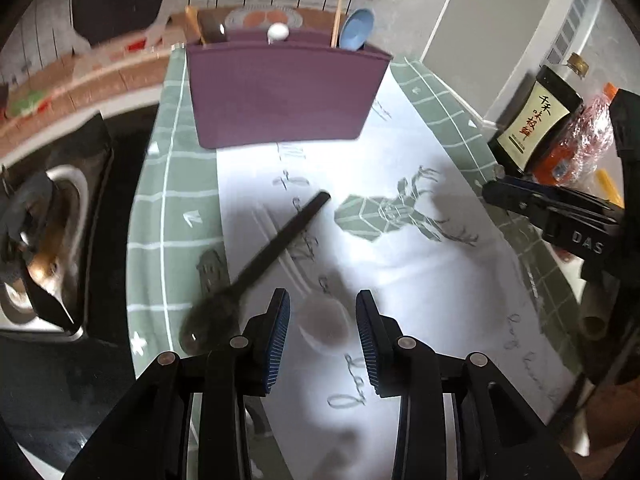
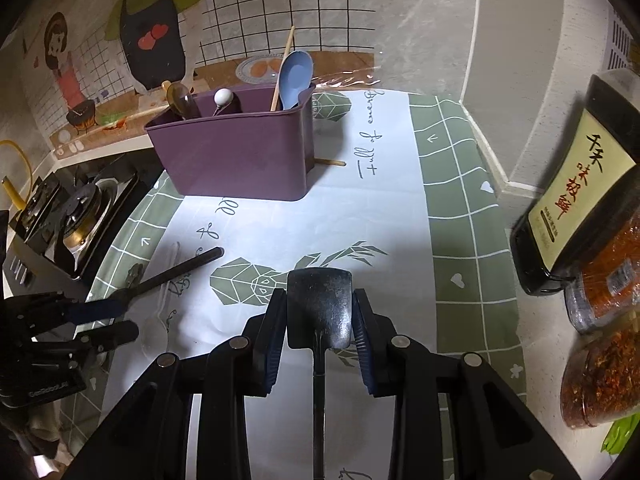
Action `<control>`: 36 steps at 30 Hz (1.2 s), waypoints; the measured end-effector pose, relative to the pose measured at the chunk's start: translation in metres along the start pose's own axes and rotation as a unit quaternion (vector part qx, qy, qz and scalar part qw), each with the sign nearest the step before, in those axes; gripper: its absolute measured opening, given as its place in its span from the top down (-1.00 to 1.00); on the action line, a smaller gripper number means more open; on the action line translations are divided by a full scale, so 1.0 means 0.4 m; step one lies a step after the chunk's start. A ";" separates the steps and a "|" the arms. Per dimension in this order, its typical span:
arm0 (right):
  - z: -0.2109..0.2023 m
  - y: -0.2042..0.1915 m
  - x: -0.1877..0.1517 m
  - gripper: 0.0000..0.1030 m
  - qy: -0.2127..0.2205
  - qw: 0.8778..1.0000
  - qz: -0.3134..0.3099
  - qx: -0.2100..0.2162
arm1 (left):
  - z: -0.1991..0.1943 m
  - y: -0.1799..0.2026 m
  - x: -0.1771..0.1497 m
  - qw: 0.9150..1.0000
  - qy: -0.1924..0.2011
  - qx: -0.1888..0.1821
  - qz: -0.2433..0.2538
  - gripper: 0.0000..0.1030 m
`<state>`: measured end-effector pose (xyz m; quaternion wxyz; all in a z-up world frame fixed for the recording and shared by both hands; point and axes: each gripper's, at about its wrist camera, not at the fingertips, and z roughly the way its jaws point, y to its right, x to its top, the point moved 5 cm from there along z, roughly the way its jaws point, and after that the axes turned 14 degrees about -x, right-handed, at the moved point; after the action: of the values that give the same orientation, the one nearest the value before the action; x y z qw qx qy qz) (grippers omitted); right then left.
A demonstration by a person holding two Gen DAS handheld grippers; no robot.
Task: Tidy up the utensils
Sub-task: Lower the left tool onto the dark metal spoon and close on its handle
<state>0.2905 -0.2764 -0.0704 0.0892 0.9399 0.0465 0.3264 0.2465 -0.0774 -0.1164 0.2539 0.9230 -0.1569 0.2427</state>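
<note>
A purple utensil holder (image 1: 280, 96) (image 2: 236, 152) stands at the far end of the mat. It holds a blue spoon (image 2: 294, 78), a chopstick, a white-knobbed piece and a wooden spoon. My right gripper (image 2: 320, 320) is shut on the blade of a dark metal spatula (image 2: 320, 304), lifted over the mat with its handle running back toward the camera. My left gripper (image 1: 322, 316) hovers open over the bowl of a clear plastic spoon (image 1: 322, 328) (image 2: 155, 332) lying on the mat, pads clear of it. A black spoon (image 1: 276, 240) (image 2: 180, 270) lies just left of it.
A gas stove (image 2: 76, 216) sits off the mat's left edge. A dark soy sauce bottle (image 2: 576, 200) and jars of chilli flakes (image 2: 608, 284) stand at the right by the wall. One loose chopstick (image 2: 332, 162) lies behind the holder. The green-and-white mat (image 2: 460, 208) covers the counter.
</note>
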 end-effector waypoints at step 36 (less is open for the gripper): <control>-0.010 -0.015 -0.019 0.43 0.000 1.000 -0.006 0.016 | 0.032 -0.045 -0.043 0.999 -0.044 0.004 -0.028 0.11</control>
<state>0.2821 -0.2710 -0.0733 0.0762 0.9410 0.0573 0.3247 0.2441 -0.0667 -0.1420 0.2497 0.9378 -0.1411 0.1958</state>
